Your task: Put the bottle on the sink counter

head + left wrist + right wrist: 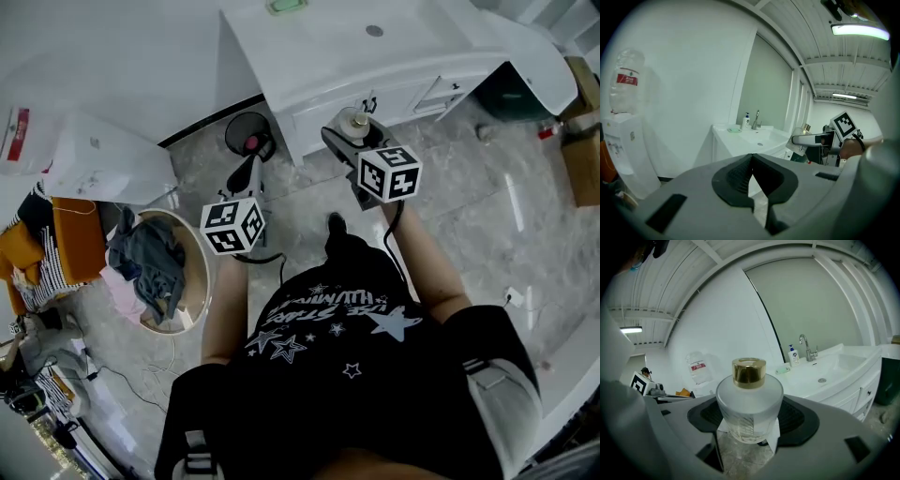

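A squat frosted-glass bottle (pixel 749 404) with a gold cap stands upright between my right gripper's (pixel 750 420) jaws, which are shut on it. From the head view the bottle (pixel 354 122) hangs in the air just in front of the white sink counter (pixel 309 47), near its cabinet front. My left gripper (pixel 251 172) is held to the left, lower down, over the marble floor; its jaws (pixel 751 180) are shut with nothing between them. The counter (pixel 736 140) carries a basin, a faucet (pixel 806 347), a soap pump bottle (pixel 792 355) and a green soap dish (pixel 286 6).
A water dispenser (pixel 98 155) stands at the left by the wall. A round basket of clothes (pixel 155 267) sits on the floor at the left. A small black fan (pixel 248 136) is beside the cabinet. A dark green bin (pixel 511 98) and cardboard boxes (pixel 581 141) are at the right.
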A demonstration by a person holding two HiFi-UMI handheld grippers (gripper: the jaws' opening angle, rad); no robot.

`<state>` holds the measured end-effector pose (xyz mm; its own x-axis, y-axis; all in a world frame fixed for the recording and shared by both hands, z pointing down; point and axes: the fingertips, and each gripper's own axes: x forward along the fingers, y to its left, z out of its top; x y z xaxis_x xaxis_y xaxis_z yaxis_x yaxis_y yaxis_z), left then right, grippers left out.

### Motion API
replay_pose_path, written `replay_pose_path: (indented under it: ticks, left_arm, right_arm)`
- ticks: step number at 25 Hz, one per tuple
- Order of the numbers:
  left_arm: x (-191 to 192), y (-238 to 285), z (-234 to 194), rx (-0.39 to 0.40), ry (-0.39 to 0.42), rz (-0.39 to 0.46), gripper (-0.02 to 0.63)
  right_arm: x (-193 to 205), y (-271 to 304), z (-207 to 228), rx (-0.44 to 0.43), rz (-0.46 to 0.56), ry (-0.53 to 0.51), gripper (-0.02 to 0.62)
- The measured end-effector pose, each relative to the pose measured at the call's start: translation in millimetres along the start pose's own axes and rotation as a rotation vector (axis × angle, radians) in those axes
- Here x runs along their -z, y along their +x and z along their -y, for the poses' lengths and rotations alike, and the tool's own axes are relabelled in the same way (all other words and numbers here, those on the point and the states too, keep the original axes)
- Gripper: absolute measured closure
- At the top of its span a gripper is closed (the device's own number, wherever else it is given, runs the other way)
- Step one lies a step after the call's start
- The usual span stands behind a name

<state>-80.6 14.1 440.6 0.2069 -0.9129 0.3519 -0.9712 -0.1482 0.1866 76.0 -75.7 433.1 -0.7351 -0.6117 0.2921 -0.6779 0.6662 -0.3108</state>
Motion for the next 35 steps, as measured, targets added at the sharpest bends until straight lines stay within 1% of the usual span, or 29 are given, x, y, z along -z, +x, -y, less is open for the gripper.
replay_pose_path:
  ticks: [4,8,12,19,26,35]
  left_arm:
    - [-16.4,49.6,-4.6,-0.024,0.007,-0.011,0.599]
    - [-29.0,88.4,-16.4,-0.056,-0.006,-0.014,0.599]
    - [-39.2,113.5,-24.2,-0.086,-0.018,-0.009,0.598]
    - [-50.5,141.3,-43.0,-0.107,-0.026,-0.009,0.598]
    - [-57.6,179.6,-72.3,-0.091,-0.021,-0.016,0.598]
    - [-89.3,258.1,-121.3,-0.031,0.013,-0.047,0.598]
  right_arm:
    - [-22.4,33.6,40.8,-0.020,-0.014,-0.012,0.267]
    - [-39.2,66.9,69.1,-0.042,-0.030,-0.029,0.268]
    - [-48.7,94.6,86.8,-0.073,-0.051,-0.048,0.268]
    - [-61.9,133.1,100.8,-0.077,-0.056,-0.061,0.268]
    - [-59.5,172.3,115.6,-0.046,-0.078,-0.071,0.268]
    - [-75.5,246.6,153.0,0.034,-0.096,-0.084,0.268]
